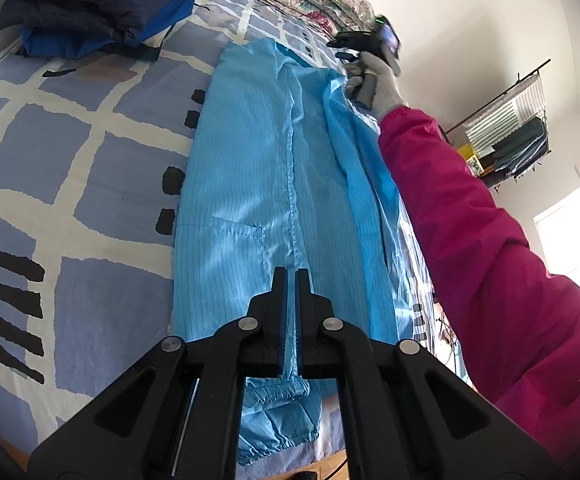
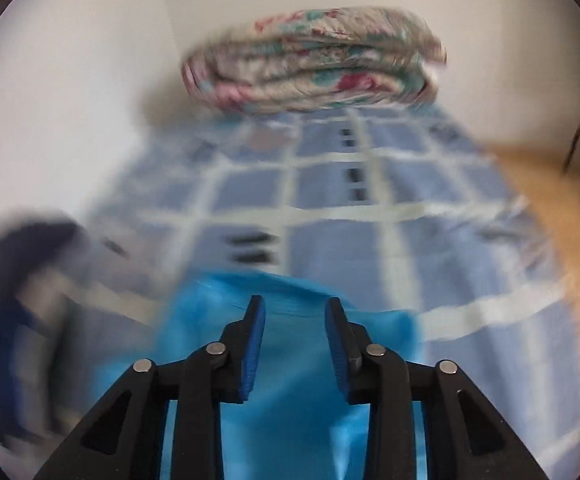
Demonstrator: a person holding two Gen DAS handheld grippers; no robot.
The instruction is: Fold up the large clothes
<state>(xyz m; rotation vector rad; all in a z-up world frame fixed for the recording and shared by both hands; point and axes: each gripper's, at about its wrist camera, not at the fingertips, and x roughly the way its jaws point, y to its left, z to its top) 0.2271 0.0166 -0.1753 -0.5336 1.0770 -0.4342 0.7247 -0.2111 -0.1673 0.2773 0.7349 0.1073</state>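
Maybe the blue garment (image 1: 258,184) could slide crooked on the bed (image 1: 70,152), since the left gripper (image 1: 292,280) pinched only its thin seam and the right gripper (image 2: 295,308) hung apart, holding nothing

Daylight flooded in from an overexposed, blown-out window (image 1: 566,236), leaving the left wrist view bright and sharp, with soft shadows and a dark fisheye rim bending its edges. The right wrist view was heavily motion-blurred, smearing the blue-and-white checked bedsheet (image 2: 330,208) and the folded floral quilt (image 2: 314,60).

Light-blue pinstriped garment (image 1: 250,184); lavender-white grid bedsheet (image 1: 70,152); floral quilt (image 2: 314,60); magenta sleeve (image 1: 470,216)
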